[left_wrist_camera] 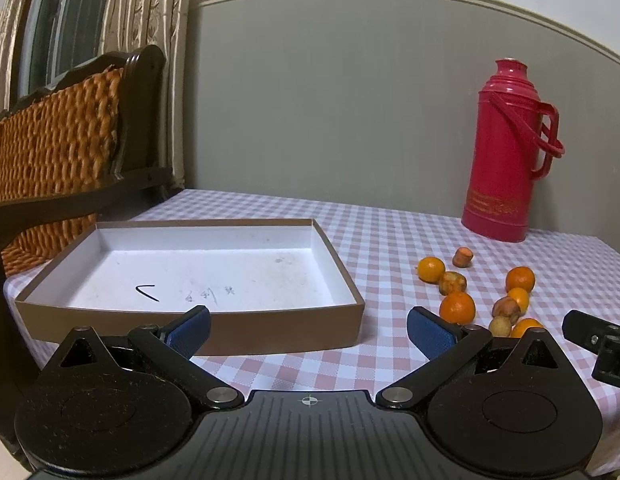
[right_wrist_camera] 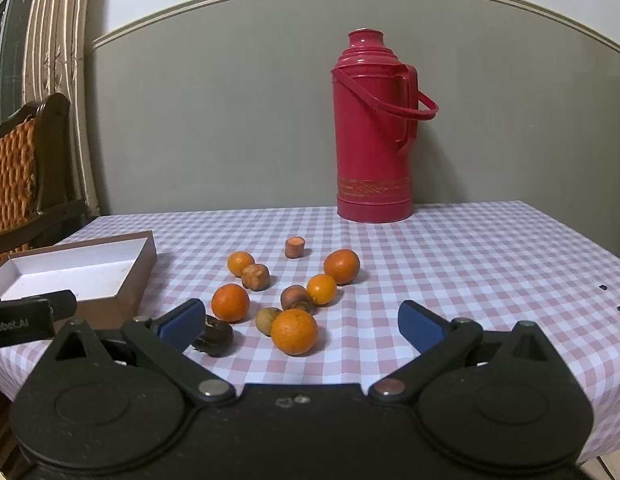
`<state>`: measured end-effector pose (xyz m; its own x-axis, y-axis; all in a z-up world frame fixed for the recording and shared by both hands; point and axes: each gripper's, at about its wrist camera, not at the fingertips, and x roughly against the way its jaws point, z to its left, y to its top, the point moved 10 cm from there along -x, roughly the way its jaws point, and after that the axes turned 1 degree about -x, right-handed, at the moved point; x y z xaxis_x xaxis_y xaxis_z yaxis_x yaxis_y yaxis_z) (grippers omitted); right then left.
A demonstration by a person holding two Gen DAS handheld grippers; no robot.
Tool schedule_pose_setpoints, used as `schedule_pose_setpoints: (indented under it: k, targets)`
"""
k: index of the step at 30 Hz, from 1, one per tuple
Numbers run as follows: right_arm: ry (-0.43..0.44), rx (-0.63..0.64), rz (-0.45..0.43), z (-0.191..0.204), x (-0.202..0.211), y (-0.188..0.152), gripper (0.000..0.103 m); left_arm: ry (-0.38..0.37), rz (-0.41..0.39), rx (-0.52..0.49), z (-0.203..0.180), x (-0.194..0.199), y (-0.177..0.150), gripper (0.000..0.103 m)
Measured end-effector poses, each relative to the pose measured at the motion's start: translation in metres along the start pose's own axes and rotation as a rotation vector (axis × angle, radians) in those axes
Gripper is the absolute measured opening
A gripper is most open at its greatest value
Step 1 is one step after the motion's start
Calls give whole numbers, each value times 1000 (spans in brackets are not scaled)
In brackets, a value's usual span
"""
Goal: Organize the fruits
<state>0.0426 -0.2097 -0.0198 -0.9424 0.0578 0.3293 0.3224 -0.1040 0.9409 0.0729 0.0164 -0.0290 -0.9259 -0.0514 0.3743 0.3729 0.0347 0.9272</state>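
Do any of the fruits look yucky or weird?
Yes. Among the bright oranges, some pieces look brown and shrivelled, like the lumpy one and a dark one by the right gripper's finger. The box holds no fruit.

The right claw's left finger (right_wrist_camera: pixel 181 322) partly hides a dark fruit (right_wrist_camera: pixel 215 335).

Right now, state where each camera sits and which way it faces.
Left wrist: on the left gripper, low at the table's near edge, facing the empty box; open fingers show.
Right wrist: on the right gripper, facing the fruit; open fingers show.
Both share the box, fruit and red flask.
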Motion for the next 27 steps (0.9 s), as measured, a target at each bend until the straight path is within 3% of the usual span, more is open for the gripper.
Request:
schedule_pose_setpoints:
  k: [27]
  targets:
    - [-8, -54, 12, -8, -1, 1, 97, 21, -35, 5, 7, 5, 6, 103]
